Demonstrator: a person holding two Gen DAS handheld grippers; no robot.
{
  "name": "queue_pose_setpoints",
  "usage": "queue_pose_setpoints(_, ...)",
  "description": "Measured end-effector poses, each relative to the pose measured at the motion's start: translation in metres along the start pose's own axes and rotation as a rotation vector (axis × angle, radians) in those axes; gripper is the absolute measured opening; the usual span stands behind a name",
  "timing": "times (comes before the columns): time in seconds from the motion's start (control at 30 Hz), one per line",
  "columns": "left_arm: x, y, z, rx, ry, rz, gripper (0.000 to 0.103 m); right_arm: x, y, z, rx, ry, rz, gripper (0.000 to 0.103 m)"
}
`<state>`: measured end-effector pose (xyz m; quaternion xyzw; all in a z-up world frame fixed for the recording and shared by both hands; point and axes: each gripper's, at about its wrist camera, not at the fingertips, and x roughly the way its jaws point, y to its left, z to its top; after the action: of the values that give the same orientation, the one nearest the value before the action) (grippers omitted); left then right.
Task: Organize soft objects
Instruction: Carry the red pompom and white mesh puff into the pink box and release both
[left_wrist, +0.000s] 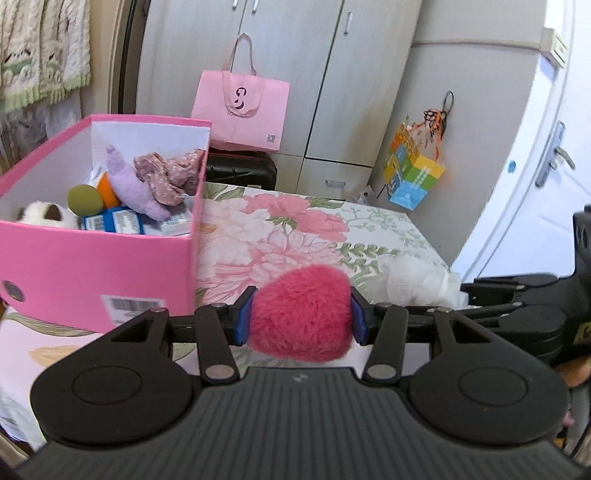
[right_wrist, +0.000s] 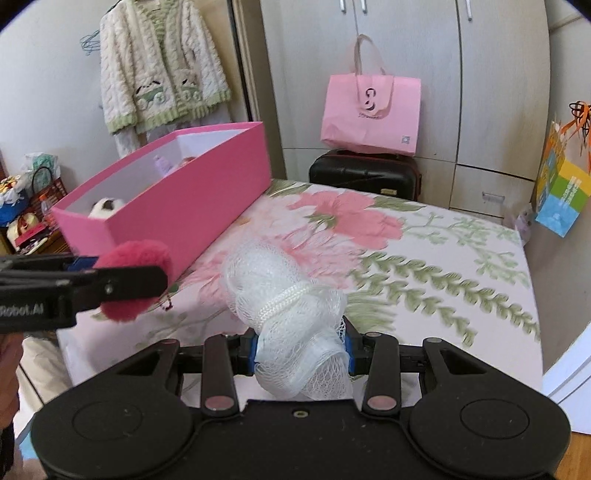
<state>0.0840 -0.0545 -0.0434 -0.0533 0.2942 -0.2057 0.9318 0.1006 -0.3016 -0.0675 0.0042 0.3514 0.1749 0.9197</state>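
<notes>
**Soft objects: two in the tongs, the rest boxed**

Left wrist view. Pink pompom (left_wrist: 300, 313), fluffy, pinched between the blue pads (left_wrist: 243, 320) of the left gripper (left_wrist: 300, 317) and held above the floral bedspread (left_wrist: 295, 221). Pink box (left_wrist: 92, 273), open-topped, stands on the bedspread at left, its near corner just beside the gripper's left finger. Contents: purple plush (left_wrist: 135, 184), crumpled dotted fabric (left_wrist: 166, 175), green ball (left_wrist: 85, 199), white plush (left_wrist: 40, 218), blue-and-white packets (left_wrist: 118, 221). Bedspread right of the box lies open as far as its far and right edges. Right gripper's black body shows at the right border, white mesh beside it.

Right wrist view. White mesh sponge (right_wrist: 291, 317), bound with white cord, clamped between the pads of the right gripper (right_wrist: 300, 352) and reaching forward over the bedspread (right_wrist: 424, 258). Left gripper (right_wrist: 125, 280) enters from the left with the pompom, near the box's (right_wrist: 192, 206) front corner. Box runs along the bed's left side; the middle and right of the bed are open. Beyond the far edge: black suitcase (right_wrist: 364, 168), pink bag (right_wrist: 371, 110) on top, wardrobe (right_wrist: 406, 55) behind.
</notes>
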Motion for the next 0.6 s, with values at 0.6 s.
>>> queue_pose_setpoints(0.6, -0.085, 0.052, 0.014, 0.007, -0.07, -0.006, 0.049, -0.015, 0.089, 0.014, -0.078, -0.004, 0.203, 0.045)
